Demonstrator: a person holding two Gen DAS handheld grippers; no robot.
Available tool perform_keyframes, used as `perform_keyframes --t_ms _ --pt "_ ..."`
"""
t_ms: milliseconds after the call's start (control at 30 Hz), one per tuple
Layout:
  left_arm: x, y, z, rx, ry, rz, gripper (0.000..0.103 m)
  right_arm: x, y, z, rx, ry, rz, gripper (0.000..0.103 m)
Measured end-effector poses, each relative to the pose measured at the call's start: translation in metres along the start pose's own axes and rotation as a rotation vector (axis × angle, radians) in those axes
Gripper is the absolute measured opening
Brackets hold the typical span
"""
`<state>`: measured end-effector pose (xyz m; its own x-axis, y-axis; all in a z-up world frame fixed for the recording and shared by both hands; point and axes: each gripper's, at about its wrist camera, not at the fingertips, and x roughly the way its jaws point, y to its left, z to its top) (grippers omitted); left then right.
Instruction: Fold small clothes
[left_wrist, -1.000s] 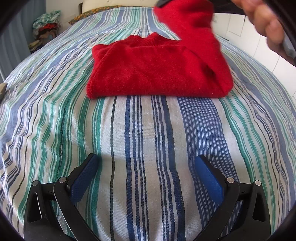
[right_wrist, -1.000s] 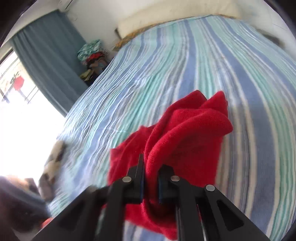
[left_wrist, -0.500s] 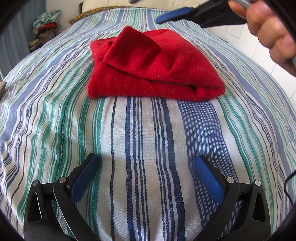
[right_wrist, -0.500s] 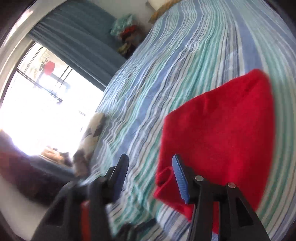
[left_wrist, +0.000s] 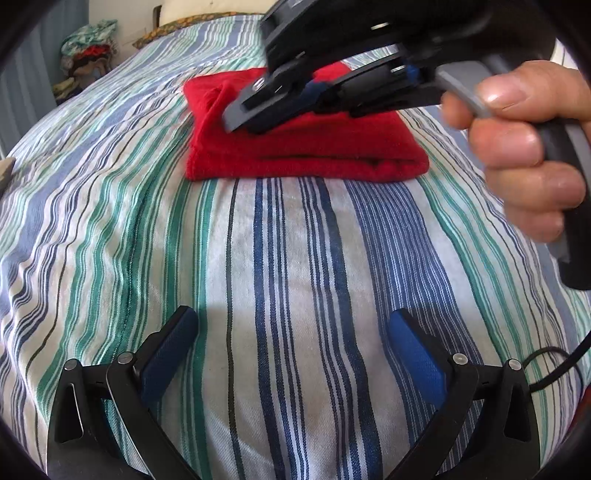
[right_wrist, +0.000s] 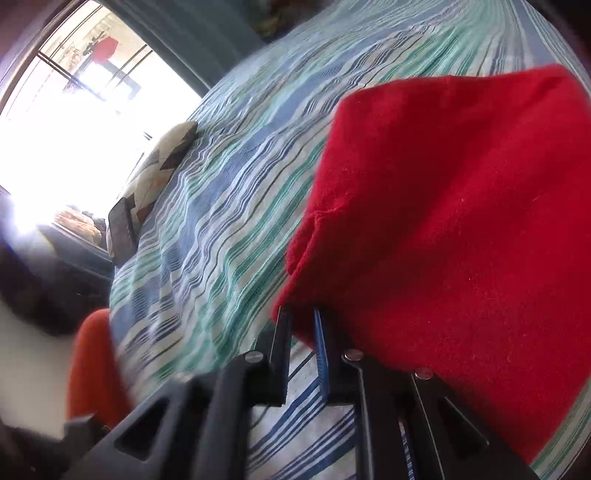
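Red knit garment (left_wrist: 303, 147) lies folded into a thick rectangle on the striped bedspread (left_wrist: 288, 258), far side of the bed from our left hand-held gripper (left_wrist: 291, 354). That left hand-held gripper hangs low over bare sheet w/ its blue pads (left_wrist: 413, 354) spread wide apart, nothing between them, and the garment sits well ahead of it, roughly centred btwn the two fingers' line. Our right hand-held gripper (left_wrist: 243, 118) reaches in from the right, held by our right hand (left_wrist: 524, 155), and its tip lies over the garment's top-left part in the left wrist view. From the right wrist view the right hand-held gripper (right_wrist: 301, 325) has its fingers drawn close, only a narrow slot left, w/ the garment's (right_wrist: 461, 229) near corner right at the tips; we can't tell whether cloth is actually pinched in that slot or just sits behind it. The garment fills the right half of that view, just beside and past the fingers. Other bits: a patterned pillow (right_wrist: 162, 158) at the bed's edge by the bright window (right_wrist: 74, 92), a clothes pile (left_wrist: 86, 48) in the far corner, a black cable (left_wrist: 554, 365) near the left hand-held gripper.
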<state>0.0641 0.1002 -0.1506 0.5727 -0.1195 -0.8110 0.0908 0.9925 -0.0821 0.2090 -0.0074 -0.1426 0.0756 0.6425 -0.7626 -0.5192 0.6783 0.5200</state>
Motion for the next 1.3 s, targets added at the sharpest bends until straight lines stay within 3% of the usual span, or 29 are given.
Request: perform_keyframes --t_ms 133,200,300,400,533,667,700,767,800,833,867,933,1067,1167,1233,1300 --pt "0.002 0.002 0.001 -0.010 -0.007 -0.005 0.103 -0.073 -0.018 -0.001 0.038 -0.159 0.019 0.015" --pt "0.003 0.002 0.001 -0.011 -0.011 -0.003 0.103 -0.099 -0.031 -0.008 0.067 -0.202 -0.041 0.015" --pt "0.000 0.005 0.003 -0.029 -0.013 -0.012 0.101 -0.096 -0.061 -0.029 0.151 -0.153 -0.089 0.015" --pt "-0.022 0.016 0.014 -0.085 -0.055 -0.006 0.100 -0.061 -0.074 -0.057 0.180 -0.051 -0.136 0.014" --pt "-0.059 0.027 0.057 -0.155 -0.251 -0.019 0.101 -0.058 -0.064 -0.080 0.156 -0.103 -0.141 0.018" --pt "-0.033 0.021 0.124 -0.136 -0.254 -0.076 0.101 -0.079 -0.055 -0.079 0.094 -0.153 -0.195 0.021" --pt "-0.017 0.021 0.136 -0.131 -0.232 -0.064 0.101 -0.085 -0.056 -0.075 0.085 -0.164 -0.211 0.021" --pt "0.023 0.032 0.142 -0.147 -0.161 0.039 0.092 -0.097 -0.058 -0.065 0.083 -0.192 -0.228 0.021" --pt "0.046 0.042 0.138 -0.171 -0.092 0.082 0.081 -0.103 -0.059 -0.059 0.083 -0.214 -0.241 0.021" --pt "0.069 0.055 0.131 -0.209 -0.014 0.078 0.081 -0.109 -0.061 -0.051 0.086 -0.237 -0.248 0.021" --pt "0.079 0.066 0.119 -0.252 -0.010 0.017 0.083 -0.115 -0.065 -0.041 0.096 -0.258 -0.244 0.021" --pt "0.075 0.075 0.106 -0.268 -0.100 -0.048 0.086 -0.120 -0.078 -0.014 0.150 -0.295 -0.211 0.021" --pt "0.076 0.062 0.104 -0.223 -0.102 -0.026 0.093 -0.112 -0.126 0.054 0.334 -0.374 -0.055 0.021" --pt "0.078 0.064 0.107 -0.223 -0.114 -0.037 0.094 -0.086 -0.158 0.100 0.439 -0.359 0.018 0.021" --pt "0.076 0.066 0.107 -0.231 -0.120 -0.055 0.096 -0.074 -0.177 0.121 0.483 -0.332 -0.084 0.021" --pt "0.075 0.067 0.107 -0.233 -0.123 -0.066 0.097 -0.071 -0.190 0.130 0.503 -0.316 -0.296 0.021"
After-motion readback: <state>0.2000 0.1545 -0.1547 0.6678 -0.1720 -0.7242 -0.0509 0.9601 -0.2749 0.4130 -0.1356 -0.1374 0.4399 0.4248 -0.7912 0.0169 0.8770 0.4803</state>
